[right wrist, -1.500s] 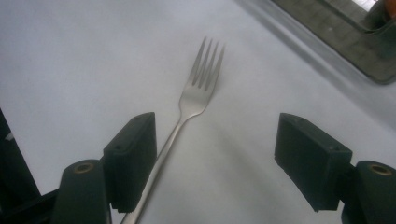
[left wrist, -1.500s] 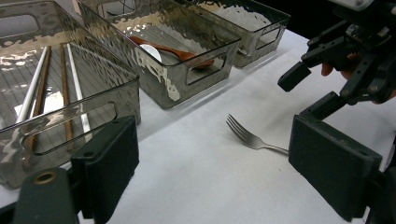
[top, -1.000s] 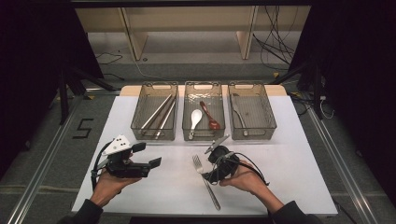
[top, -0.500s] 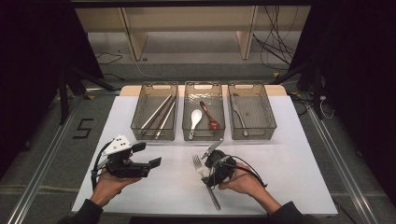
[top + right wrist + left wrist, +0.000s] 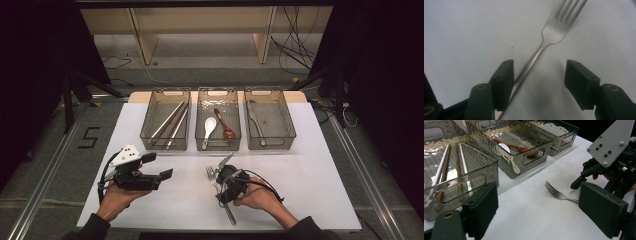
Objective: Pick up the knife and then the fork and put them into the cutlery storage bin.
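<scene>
1. While the fork (image 5: 537, 53) lies flat at lower centre of the high view, it is straddled by the right gripper (image 5: 537, 80), whose jaws have just been closing (not yet pinching).
2. The left gripper (image 5: 537, 210) is held open, idle.

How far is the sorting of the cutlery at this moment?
Done: chopsticks, spoons and a knife lie in the three bins. In hand: the right gripper straddles the fork handle on the table, jaws just closing, not yet gripping. Left: lift the fork and bin it. The left gripper is open.
</scene>
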The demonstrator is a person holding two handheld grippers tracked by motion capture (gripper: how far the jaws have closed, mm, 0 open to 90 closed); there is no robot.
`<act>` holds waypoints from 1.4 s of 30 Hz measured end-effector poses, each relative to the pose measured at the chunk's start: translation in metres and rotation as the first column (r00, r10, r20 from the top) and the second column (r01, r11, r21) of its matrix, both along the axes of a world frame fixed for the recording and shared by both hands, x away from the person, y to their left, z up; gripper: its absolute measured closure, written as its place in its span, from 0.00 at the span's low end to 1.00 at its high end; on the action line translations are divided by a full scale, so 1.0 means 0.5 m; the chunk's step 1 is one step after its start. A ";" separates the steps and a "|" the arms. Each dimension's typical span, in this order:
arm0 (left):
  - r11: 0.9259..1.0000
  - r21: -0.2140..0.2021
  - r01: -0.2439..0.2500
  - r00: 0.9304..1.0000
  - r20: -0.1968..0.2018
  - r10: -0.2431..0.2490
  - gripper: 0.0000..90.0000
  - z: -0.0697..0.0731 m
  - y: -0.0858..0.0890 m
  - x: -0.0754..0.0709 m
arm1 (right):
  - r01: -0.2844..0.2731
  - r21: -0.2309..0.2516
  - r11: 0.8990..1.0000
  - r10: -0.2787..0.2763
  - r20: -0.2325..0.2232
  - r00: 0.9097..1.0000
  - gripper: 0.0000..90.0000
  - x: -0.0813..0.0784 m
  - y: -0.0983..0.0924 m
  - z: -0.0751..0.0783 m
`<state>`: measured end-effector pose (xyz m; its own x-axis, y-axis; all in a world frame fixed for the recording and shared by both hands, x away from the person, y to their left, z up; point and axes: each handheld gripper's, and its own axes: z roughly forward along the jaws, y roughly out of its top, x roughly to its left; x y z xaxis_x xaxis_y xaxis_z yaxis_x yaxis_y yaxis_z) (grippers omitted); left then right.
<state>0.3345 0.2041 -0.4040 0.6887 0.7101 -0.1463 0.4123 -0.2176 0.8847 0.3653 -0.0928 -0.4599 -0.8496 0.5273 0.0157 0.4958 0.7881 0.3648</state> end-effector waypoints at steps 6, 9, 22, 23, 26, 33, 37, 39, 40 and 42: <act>1.000 0.005 0.003 1.000 0.000 -0.003 0.17 0.000 -0.002 0.000 | -0.019 -0.009 1.000 0.019 -0.006 1.000 0.49 -0.001 0.002 -0.008; 1.000 0.001 -0.001 1.000 0.001 0.001 0.17 0.000 -0.001 0.000 | -0.026 -0.014 1.000 0.026 -0.006 1.000 0.51 -0.002 0.003 -0.009; 1.000 0.005 0.002 1.000 0.000 -0.002 0.17 0.000 -0.002 0.000 | -0.048 -0.037 0.998 0.048 0.007 0.999 0.68 -0.002 0.000 -0.007; 1.000 0.003 0.002 1.000 -0.002 -0.002 0.17 0.000 -0.002 0.000 | -0.056 -0.039 0.998 0.056 0.008 0.998 0.70 -0.002 0.000 -0.007; 1.000 0.006 0.003 1.000 -0.001 -0.003 0.17 -0.001 -0.003 0.000 | -0.060 -0.055 0.997 0.060 -0.003 0.998 0.75 -0.003 0.004 -0.004; 1.000 0.004 0.003 1.000 -0.002 -0.003 0.17 -0.001 -0.004 0.000 | -0.076 -0.056 0.996 0.076 -0.006 0.997 0.82 -0.001 0.004 -0.004; 1.000 0.006 0.004 1.000 -0.004 -0.004 0.17 -0.002 -0.004 0.000 | -0.073 -0.058 0.996 0.072 -0.021 0.997 0.84 0.002 0.002 -0.002; 1.000 0.006 0.004 1.000 -0.003 -0.004 0.17 -0.001 -0.005 0.000 | -0.068 -0.057 0.996 0.067 -0.029 0.997 0.85 0.004 0.000 -0.001; 1.000 0.006 0.005 1.000 -0.003 -0.005 0.17 -0.001 -0.005 0.000 | -0.074 -0.060 0.995 0.073 -0.024 0.997 0.86 0.005 -0.001 -0.002; 1.000 0.008 0.005 1.000 -0.003 -0.005 0.17 -0.002 -0.005 0.000 | -0.074 -0.067 0.995 0.073 -0.023 0.997 0.87 0.006 -0.002 -0.001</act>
<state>0.3346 0.2018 -0.4049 0.6915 0.7080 -0.1432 0.4142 -0.2262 0.8816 0.3683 -0.0937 -0.4604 -0.8860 0.4637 0.0001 0.4423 0.8452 0.3000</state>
